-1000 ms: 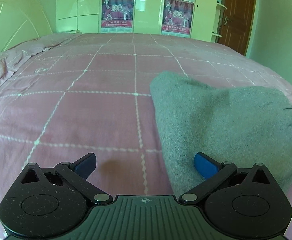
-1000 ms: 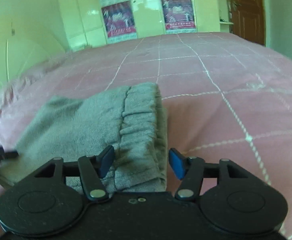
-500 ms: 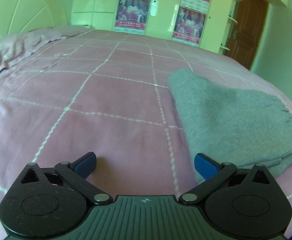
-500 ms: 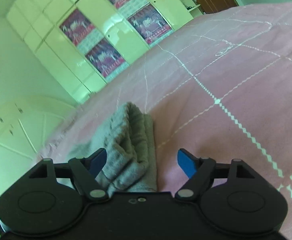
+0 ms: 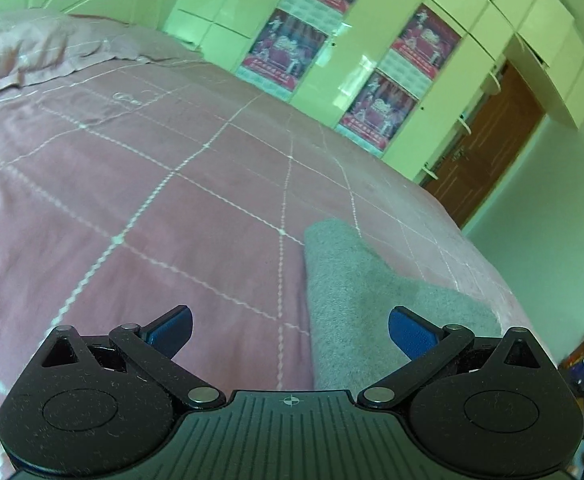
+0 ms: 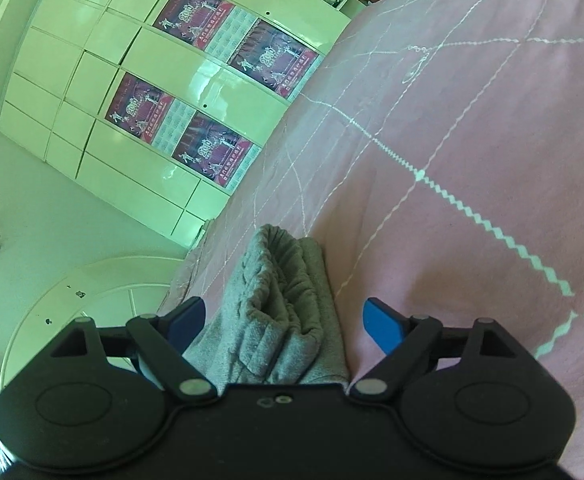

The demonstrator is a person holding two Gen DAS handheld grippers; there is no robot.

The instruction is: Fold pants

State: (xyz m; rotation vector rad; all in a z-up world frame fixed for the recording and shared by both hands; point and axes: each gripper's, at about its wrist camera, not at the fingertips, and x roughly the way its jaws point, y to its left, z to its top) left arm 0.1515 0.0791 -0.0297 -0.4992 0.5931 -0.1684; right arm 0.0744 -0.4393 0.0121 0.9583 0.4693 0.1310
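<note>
The grey pants (image 5: 368, 300) lie folded in a compact stack on the pink bed. In the right wrist view the pants (image 6: 279, 312) show their gathered waistband edge, layered. My left gripper (image 5: 289, 330) is open and empty, above the bed at the stack's left edge. My right gripper (image 6: 283, 320) is open and empty, held above the waistband end and tilted; the pants sit between and below its blue fingertips, not touched.
The pink bedspread (image 5: 131, 184) with a white grid pattern spreads wide around the stack. A pillow (image 5: 23, 52) lies at the far left. White wardrobes with posters (image 6: 195, 92) stand beyond the bed, and a brown door (image 5: 488, 140) is at the far right.
Both grippers have lifted away from the folded pants and tilted, the left rolling one way and the right the other. The pants lie still. Both stay open.
</note>
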